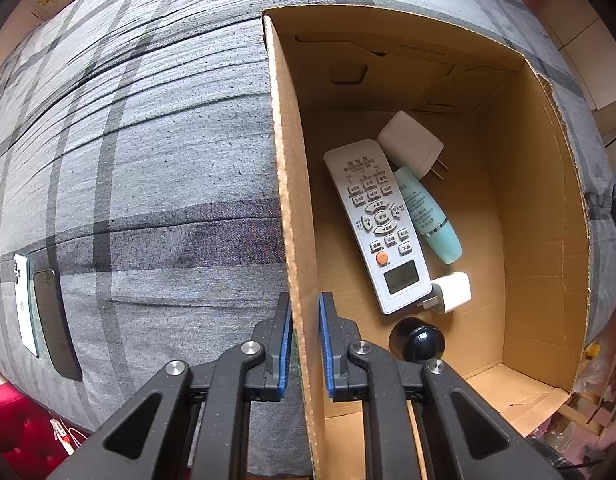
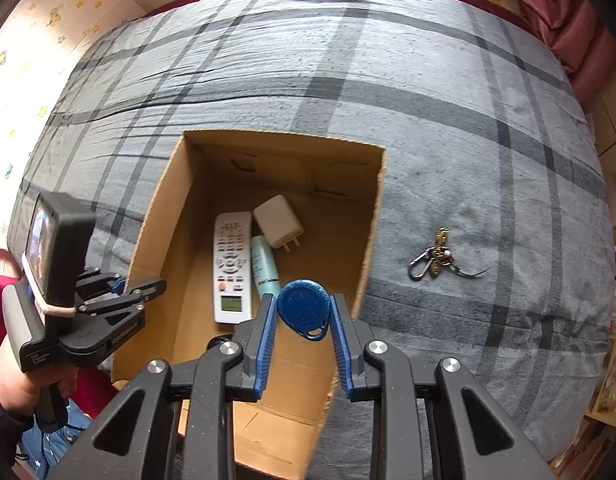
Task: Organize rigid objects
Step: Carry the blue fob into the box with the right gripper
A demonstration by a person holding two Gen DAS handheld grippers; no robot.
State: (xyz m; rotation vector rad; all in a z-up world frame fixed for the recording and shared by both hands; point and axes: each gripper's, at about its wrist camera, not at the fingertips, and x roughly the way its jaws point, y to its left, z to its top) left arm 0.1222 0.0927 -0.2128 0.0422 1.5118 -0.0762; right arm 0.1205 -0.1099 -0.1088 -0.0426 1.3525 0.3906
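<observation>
A bed [image 2: 447, 120] with a grey plaid cover fills both views, and an open cardboard box [image 2: 371, 216] sits on it in the middle of the right wrist frame.

At the bottom centre of that frame the right gripper [image 2: 304, 312] pinches a blue key fob [image 2: 304, 306] by its flat edges, pads partly closed on it, just above the box's near right corner. That looks like a carry, meant to end in a drop inside.

At the bottom of the left wrist view the left gripper [image 1: 304, 340] is clamped shut on the box's left wall [image 1: 288, 200], one pad outside and one inside. It probably steadies the box on the soft bedding while things go in.

Already on the box floor lie a remote [image 1: 377, 224], a mint tube [image 1: 427, 216] touching its right side, a white charger [image 1: 409, 144] at the far end, a smaller white plug [image 1: 451, 292] by the remote's screen end, and a dark round thing [image 1: 417, 338] I cannot identify.

Still outside: a key ring [image 2: 433, 260] at centre right of the right wrist frame, well apart from the box, and a white phone [image 1: 26, 304] beside a dark flat case [image 1: 56, 324] at lower left of the left wrist view. Sorting seems past halfway
</observation>
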